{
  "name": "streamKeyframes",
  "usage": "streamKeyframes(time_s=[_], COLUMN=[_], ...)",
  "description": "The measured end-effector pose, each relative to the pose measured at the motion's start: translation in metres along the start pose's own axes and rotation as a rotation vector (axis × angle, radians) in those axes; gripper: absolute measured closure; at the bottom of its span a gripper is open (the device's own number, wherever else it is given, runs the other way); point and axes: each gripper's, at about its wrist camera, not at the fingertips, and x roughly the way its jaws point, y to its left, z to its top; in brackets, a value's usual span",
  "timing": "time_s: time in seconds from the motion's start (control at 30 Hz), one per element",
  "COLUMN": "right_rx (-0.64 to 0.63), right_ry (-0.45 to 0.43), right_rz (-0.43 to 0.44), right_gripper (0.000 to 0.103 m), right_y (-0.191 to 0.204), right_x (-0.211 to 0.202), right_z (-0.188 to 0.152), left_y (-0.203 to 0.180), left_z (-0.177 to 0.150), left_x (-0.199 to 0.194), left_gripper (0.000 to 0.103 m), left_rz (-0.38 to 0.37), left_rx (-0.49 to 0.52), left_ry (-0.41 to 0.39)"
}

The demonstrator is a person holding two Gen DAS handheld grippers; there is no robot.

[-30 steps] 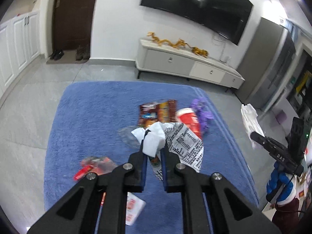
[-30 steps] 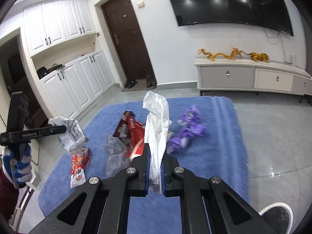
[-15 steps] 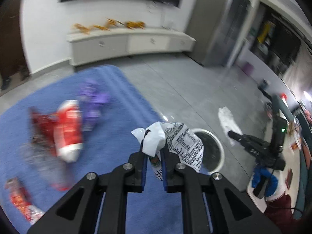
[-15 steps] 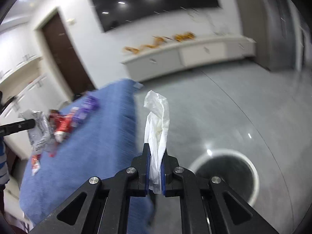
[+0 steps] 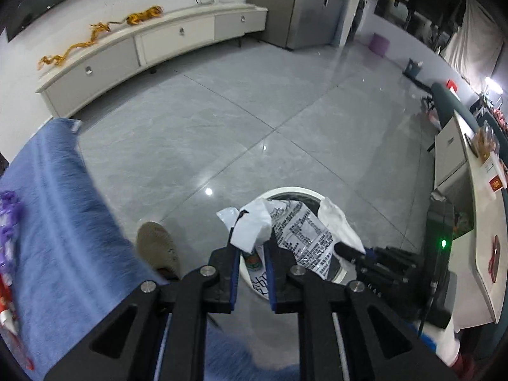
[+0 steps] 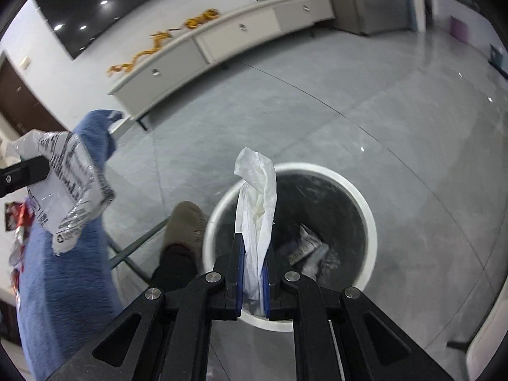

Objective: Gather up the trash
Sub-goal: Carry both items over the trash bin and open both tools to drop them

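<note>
Plenty of print here, almost none of it legible. The crumpled printed wrapper (image 5: 304,238) carries dense blocks of black text, too small and creased to make out. From the right wrist view the same wrapper (image 6: 68,190) shows more black lines of text plus a small recycling-type symbol near its lower corner, the wording unreadable. On the right gripper (image 5: 374,265), white letters on the black body look like "DAS", partly cut off. A round green-and-red label (image 5: 252,262) sits between the left jaws, its lettering blurred.
</note>
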Motion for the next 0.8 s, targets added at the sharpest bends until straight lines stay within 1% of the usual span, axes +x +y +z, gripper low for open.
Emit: streamKeyframes(time_s=[0.03, 0.07, 0.1, 0.13, 0.17, 0.2, 0.27, 0.37, 0.43, 0.6, 0.7, 0.8], right_rx=[0.01, 0.023, 0.04, 0.053, 0.068, 0.077, 0.09, 0.098, 0.102, 0.08, 0.049, 0.015], right_ry=[0.004, 0.009, 0.012, 0.012, 0.01, 0.008, 0.009, 0.01, 0.002, -0.033, -0.059, -0.097], right_rz=[-0.005, -0.009, -0.014, -0.016, -0.022, -0.027, -0.029, -0.04, -0.033, -0.015, -0.013, -0.005], right_gripper=[0.093, 0.091, 0.084, 0.074, 0.067, 0.057, 0.056, 0.056, 0.056, 0.055, 0.055, 0.055], right_y=[-0.005, -0.011, -0.016, -0.022, -0.028, -0.032, -0.037, -0.04, -0.035, -0.025, -0.012, 0.003], right_x=[0.003, 0.007, 0.01, 0.011, 0.012, 0.012, 0.013, 0.012, 0.011, -0.007, -0.023, -0.045], right_z=[-0.001, -0.001, -0.002, -0.005, -0.006, -0.008, -0.01, -0.011, -0.01, -0.007, -0.004, -0.002], left_y=[-0.004, -0.008, -0.013, -0.016, -0.02, -0.022, -0.024, -0.021, -0.018, -0.011, -0.009, -0.007], left_z=[0.002, 0.004, 0.007, 0.009, 0.011, 0.013, 0.016, 0.016, 0.012, 0.004, -0.002, -0.008], left_x=[0.009, 0.019, 0.03, 0.037, 0.043, 0.048, 0.051, 0.049, 0.04, 0.003, -0.019, -0.044], left_gripper=[0.088, 0.086, 0.079, 0.076, 0.07, 0.064, 0.056, 0.056, 0.056, 0.056, 0.056, 0.056], left_rz=[-0.015, -0.036, -0.043, -0.05, -0.064, -0.075, -0.085, -0.107, -0.102, -0.097, -0.106, -0.088], left_rx=[-0.002, -0.003, -0.008, -0.013, -0.02, -0.029, -0.045, -0.059, -0.053, -0.068, -0.049, -0.023], left_ry=[0.012, 0.026, 0.043, 0.055, 0.063, 0.063, 0.06, 0.06, 0.032, -0.087, -0.108, -0.147])
